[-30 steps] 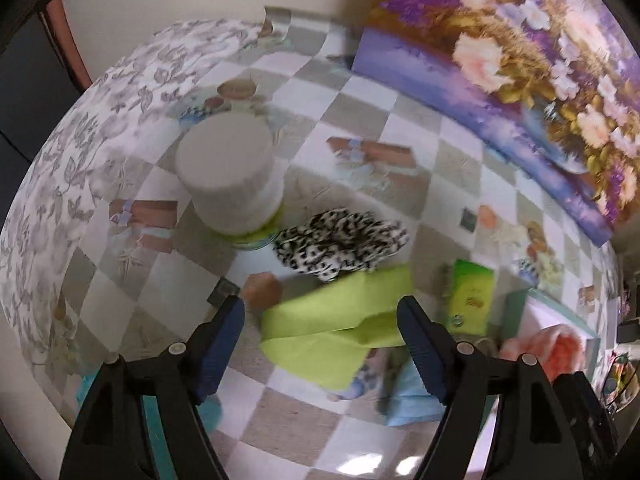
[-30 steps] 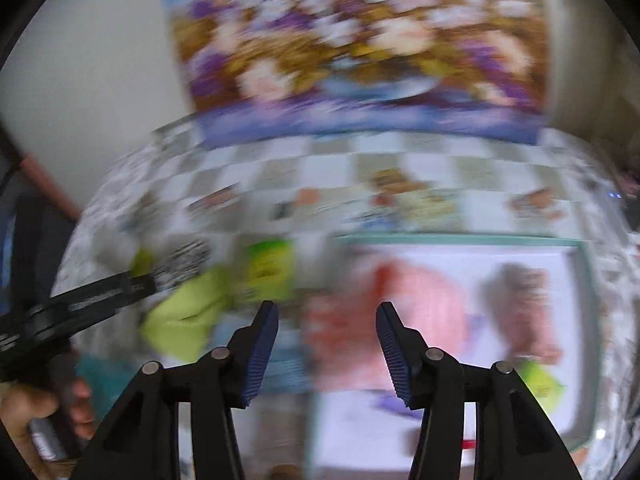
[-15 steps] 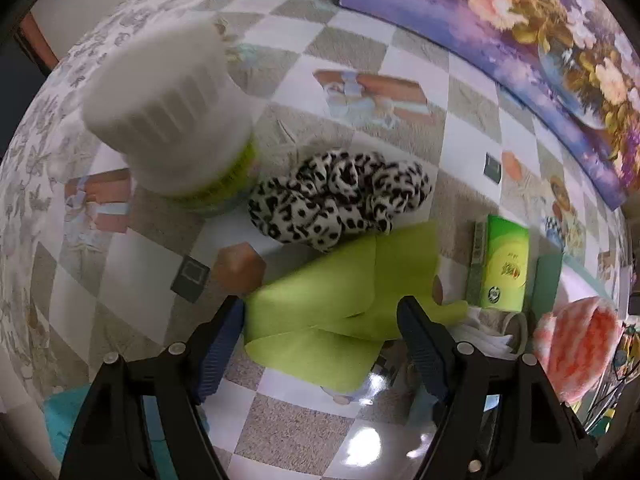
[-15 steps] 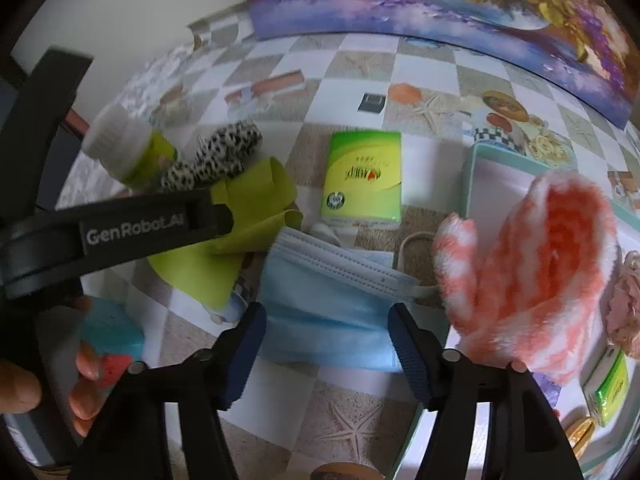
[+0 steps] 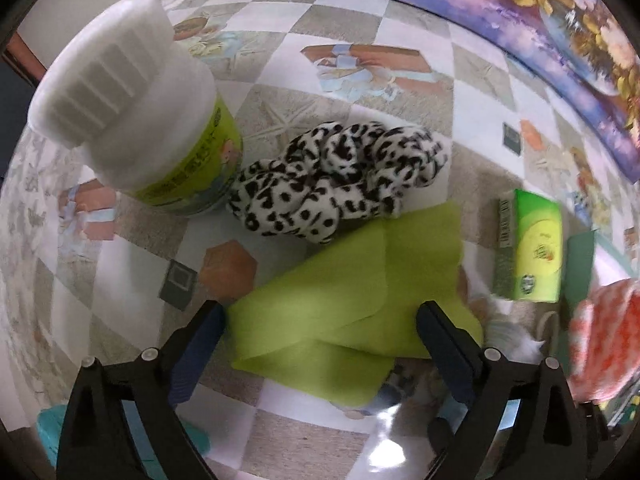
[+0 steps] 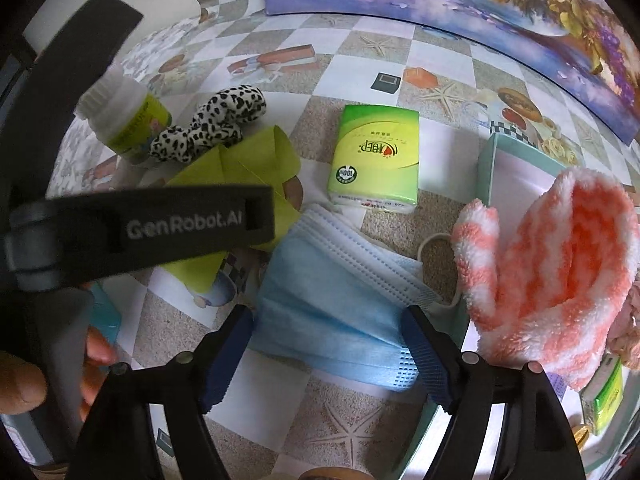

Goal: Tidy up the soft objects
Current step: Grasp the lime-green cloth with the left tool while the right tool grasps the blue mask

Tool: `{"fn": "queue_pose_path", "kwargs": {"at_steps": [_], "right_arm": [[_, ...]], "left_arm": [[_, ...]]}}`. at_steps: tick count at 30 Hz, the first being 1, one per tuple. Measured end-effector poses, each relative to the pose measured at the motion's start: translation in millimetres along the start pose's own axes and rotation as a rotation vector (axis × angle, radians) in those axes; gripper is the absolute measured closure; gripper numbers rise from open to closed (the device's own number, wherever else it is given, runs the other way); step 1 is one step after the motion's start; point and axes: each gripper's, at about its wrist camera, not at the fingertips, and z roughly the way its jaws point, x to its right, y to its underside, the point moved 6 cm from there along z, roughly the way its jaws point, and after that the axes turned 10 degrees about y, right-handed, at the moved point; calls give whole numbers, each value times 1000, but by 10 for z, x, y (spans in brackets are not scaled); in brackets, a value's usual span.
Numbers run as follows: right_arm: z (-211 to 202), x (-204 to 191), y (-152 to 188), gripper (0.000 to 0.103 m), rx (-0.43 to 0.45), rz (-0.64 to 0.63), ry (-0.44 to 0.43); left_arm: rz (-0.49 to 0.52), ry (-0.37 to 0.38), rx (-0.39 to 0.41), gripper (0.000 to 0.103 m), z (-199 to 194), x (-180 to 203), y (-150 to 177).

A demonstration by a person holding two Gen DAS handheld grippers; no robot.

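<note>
My left gripper (image 5: 320,320) is open, its fingers either side of a folded lime-green cloth (image 5: 352,296) on the table. A leopard-print scrunchie (image 5: 340,184) lies just beyond the cloth. My right gripper (image 6: 328,340) is open, straddling the near part of a light-blue face mask (image 6: 340,300). An orange-and-white fluffy sock (image 6: 560,272) hangs over the rim of a teal tray (image 6: 490,160) to the right. The cloth (image 6: 240,168) and scrunchie (image 6: 208,124) also show in the right wrist view, partly hidden by the left gripper's body.
A white-capped green jar (image 5: 132,120) stands left of the scrunchie. A green tissue pack (image 6: 376,160) lies beyond the mask. A flower painting (image 6: 480,8) leans along the back of the table. A small green packet (image 6: 608,396) and a pink item lie in the tray.
Both grippers have moved forward and down toward the table. The left has closed in around the green cloth, the right has come over the blue mask. Both stay open.
</note>
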Motion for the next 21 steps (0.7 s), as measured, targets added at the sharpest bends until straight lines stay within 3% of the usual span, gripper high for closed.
{"fn": "queue_pose_path", "kwargs": {"at_steps": [7, 9, 11, 14, 16, 21], "right_arm": [[15, -69, 3, 28, -2, -21, 26], [6, -37, 11, 37, 3, -26, 34], [-16, -11, 9, 53, 8, -15, 24], [-77, 8, -19, 66, 15, 0, 7], [-98, 30, -30, 68, 20, 11, 1], [-153, 109, -54, 76, 35, 40, -14]], "left_arm": [[3, 4, 6, 9, 7, -10, 79], [5, 10, 7, 12, 14, -15, 95], [12, 13, 11, 15, -43, 30, 92], [26, 28, 25, 33, -103, 113, 67], [32, 43, 41, 60, -147, 162, 50], [-4, 109, 47, 88, -208, 186, 61]]}}
